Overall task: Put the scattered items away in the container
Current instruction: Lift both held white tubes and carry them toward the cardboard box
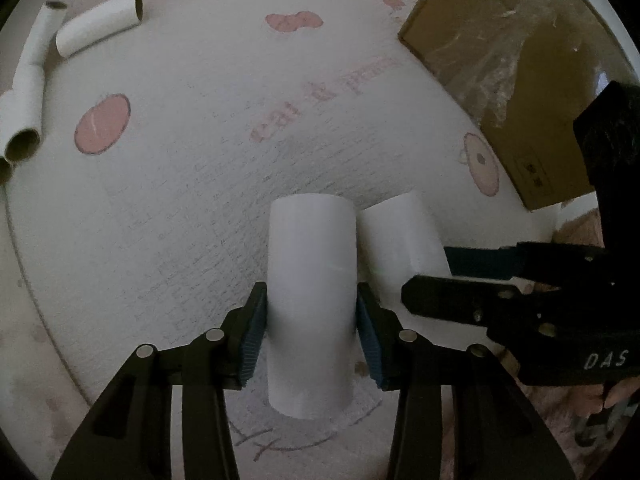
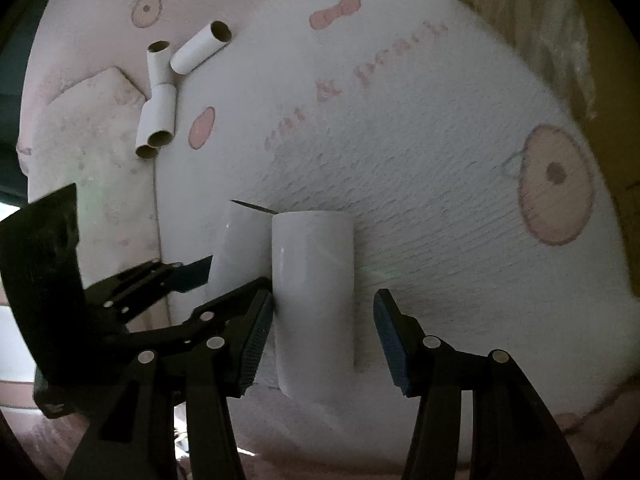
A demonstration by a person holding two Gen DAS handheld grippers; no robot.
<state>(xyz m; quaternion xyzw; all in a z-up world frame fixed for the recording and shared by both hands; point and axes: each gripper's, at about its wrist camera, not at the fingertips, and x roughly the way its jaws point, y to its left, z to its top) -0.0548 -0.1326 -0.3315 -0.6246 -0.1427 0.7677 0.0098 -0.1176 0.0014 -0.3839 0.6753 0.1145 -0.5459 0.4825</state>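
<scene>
Lying side by side on a white fluffy rug with pink spots and faint pink lettering are two white cardboard tubes, smooth, plain and hollow.

In the left wrist view, the left gripper is closed on the left tube, its blue ribbed pads pressed against both sides at mid-length. The tube points straight away from the camera. Just beside it, touching or nearly so, lies the right tube, angled slightly outward.

In the right wrist view, the right gripper straddles that right tube. Its left pad touches the tube's side, while the right pad stands apart from it, so the jaws are open and not gripping. The left gripper's black fingers reach in from the left, holding the neighbouring tube.

Further back on the rug, well apart from the grippers, rests a loose cluster of smaller white tubes with brown insides, about four of them, some touching one another. They also show in the right wrist view.

At the far right edge of the rug sits a brown cardboard box, its top partly covered with crinkled clear plastic. The right gripper's black body partly hides the box's near corner.
</scene>
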